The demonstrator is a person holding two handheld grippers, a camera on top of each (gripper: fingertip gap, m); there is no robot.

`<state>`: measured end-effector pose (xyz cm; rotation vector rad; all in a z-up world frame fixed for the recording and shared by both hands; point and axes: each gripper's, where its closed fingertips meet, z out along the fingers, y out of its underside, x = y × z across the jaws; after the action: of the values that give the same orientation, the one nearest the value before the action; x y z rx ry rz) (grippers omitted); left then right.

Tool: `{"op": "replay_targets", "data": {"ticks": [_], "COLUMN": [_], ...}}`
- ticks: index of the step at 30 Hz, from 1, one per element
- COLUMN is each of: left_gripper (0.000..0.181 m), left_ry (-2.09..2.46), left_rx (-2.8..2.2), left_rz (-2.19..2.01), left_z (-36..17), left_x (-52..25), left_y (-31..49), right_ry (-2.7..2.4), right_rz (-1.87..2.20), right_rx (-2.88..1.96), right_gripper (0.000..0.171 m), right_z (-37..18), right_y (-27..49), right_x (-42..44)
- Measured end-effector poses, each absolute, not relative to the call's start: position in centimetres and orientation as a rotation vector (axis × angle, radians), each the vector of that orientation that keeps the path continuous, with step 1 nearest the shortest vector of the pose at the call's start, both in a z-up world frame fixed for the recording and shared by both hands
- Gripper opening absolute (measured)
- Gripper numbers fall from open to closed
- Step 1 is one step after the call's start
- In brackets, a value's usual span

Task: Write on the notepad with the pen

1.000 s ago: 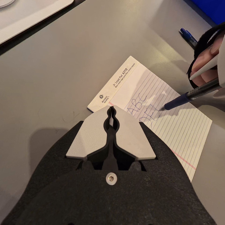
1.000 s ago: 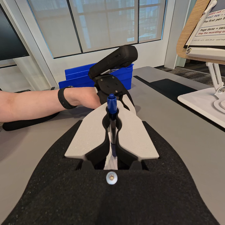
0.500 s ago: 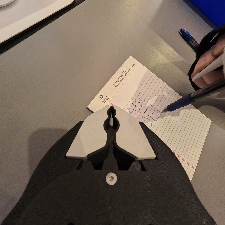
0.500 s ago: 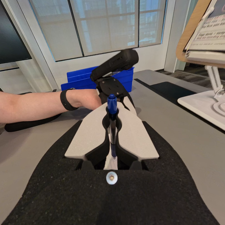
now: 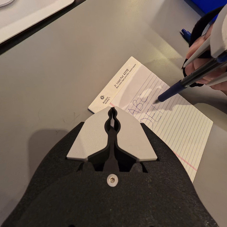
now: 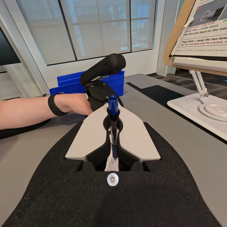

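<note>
A white lined notepad (image 5: 174,129) lies on the grey table, with two rows of blue handwritten letters on it. My left gripper (image 5: 112,108) is shut and empty, with its tips over the pad's near left corner. My right gripper (image 6: 113,109) is shut on a blue pen (image 6: 113,105). In the left wrist view the pen (image 5: 172,93) comes in from the right, with its tip at the far end of the second row. In the right wrist view the tip meets the paper (image 6: 112,165) between the fingers.
A second blue pen (image 5: 184,34) lies on the table beyond the pad. A blue bin (image 6: 73,83) stands behind the left gripper and the hand holding it (image 6: 73,105). A document stand (image 6: 199,36) on a white base (image 6: 191,110) is at the right. One gripper's finger ends stand about 11 centimeters off the other's.
The pen tip has moved a little left and up the page, from the right end of the second row towards the first row. The left gripper has not moved.
</note>
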<state>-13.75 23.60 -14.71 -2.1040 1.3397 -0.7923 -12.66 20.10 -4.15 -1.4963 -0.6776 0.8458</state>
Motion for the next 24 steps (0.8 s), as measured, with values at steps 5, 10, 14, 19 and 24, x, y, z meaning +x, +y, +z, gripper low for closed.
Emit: {"op": "replay_targets", "data": {"ticks": [5,10,14,19,24], "left_gripper": [0.000,0.000,0.000,0.000,0.000], "left_ry": [1.340,1.339,1.338,1.338,1.337], "left_rx": [-2.104,-2.104,-2.104,-2.104,-2.105], "left_rz": [-0.792,-0.794,-0.797,-0.798,-0.800], "left_z": [-14.7,-14.7,-14.7,-14.7,-14.7], "left_x": [-13.8,-13.8,-13.8,-13.7,-13.7], "left_y": [23.6,23.6,23.6,23.6,23.6], "right_ry": [-0.685,-0.687,-0.675,-0.667,-0.661], "right_rz": [0.849,0.840,0.838,0.838,0.841], "right_rx": [-1.512,-1.520,-1.522,-1.526,-1.529], "right_gripper": [0.004,0.004,0.004,0.004,0.004], "right_z": [-4.5,-4.6,-4.6,-4.6,-4.6], "right_y": [20.2,20.2,20.2,20.2,20.1], "right_x": [-12.9,-12.5,-12.0,-11.6,-11.4]}}
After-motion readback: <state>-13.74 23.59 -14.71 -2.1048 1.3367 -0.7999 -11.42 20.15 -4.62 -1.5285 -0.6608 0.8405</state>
